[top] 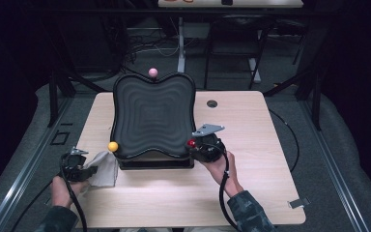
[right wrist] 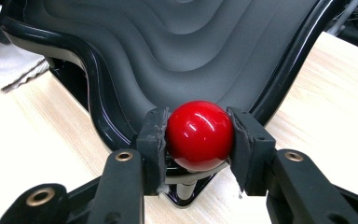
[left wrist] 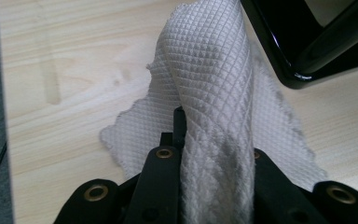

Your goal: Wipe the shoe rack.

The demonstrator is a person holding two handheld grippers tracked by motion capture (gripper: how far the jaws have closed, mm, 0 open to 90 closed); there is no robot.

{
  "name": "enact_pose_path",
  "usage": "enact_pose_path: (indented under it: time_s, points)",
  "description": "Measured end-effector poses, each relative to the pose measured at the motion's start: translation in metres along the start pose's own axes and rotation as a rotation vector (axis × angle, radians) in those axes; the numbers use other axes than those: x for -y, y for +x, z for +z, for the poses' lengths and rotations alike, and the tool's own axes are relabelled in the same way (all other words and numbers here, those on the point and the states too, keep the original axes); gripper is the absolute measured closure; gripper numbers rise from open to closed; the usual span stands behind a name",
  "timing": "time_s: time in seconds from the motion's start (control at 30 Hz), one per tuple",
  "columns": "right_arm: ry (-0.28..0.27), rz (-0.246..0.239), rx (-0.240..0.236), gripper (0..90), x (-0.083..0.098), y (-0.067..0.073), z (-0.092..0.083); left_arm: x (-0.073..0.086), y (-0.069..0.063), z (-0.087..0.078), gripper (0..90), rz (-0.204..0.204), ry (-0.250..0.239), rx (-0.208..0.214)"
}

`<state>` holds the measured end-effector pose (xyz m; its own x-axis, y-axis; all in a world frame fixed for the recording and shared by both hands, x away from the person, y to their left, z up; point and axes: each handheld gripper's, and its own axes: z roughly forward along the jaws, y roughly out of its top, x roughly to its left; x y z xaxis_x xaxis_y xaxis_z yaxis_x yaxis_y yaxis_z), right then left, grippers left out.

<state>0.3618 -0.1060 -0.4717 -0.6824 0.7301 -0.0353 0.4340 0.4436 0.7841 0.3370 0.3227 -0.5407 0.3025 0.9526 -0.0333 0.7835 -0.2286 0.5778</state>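
**Cloth pinched, knob clamped: watch the pull on both**

Left gripper view puts my nearest worry first: the left gripper [left wrist: 200,154] has its jaws closed tight on a fold of the white cloth [left wrist: 205,70], and the rest of the cloth lies loose on the table [left wrist: 65,70], just beside the black frame [left wrist: 284,56] of the board. If I lift, I judge the trailing part could drag under that frame or slip from the pinch.

Next out, my right gripper [right wrist: 200,137] clamps the red knob [right wrist: 199,135] at the corner of the ribbed black board [right wrist: 177,51]. The ball is glossy; a twist could make the pads skid off.

From the high view, the yellow knob [top: 112,146] sits close to the cloth, a snag risk. Bare table lies on my near side and to the right. Farther off, the pink knob [top: 152,72] marks the board's far edge.
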Motion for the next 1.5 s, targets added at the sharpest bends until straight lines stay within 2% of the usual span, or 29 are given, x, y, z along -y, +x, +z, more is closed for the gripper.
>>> enact_pose_path:
  time_s: [0.03,0.37,0.7,1.5]
  points:
    - [0.001,0.002,0.000,60.0,0.000,0.000,0.000,-0.001,0.002,-0.005,84.8,-0.006,-0.019,-0.006]
    - [0.001,0.000,-0.001,60.0,0.000,0.000,0.000,-0.006,0.004,-0.023,84.7,-0.012,-0.065,-0.026]
    - [-0.003,-0.001,-0.001,60.1,0.000,0.000,0.000,-0.013,0.005,-0.044,84.8,-0.023,-0.138,-0.038]
    - [-0.004,0.004,0.006,60.0,0.001,0.001,0.000,-0.039,-0.009,-0.089,84.8,0.030,-0.283,-0.056]
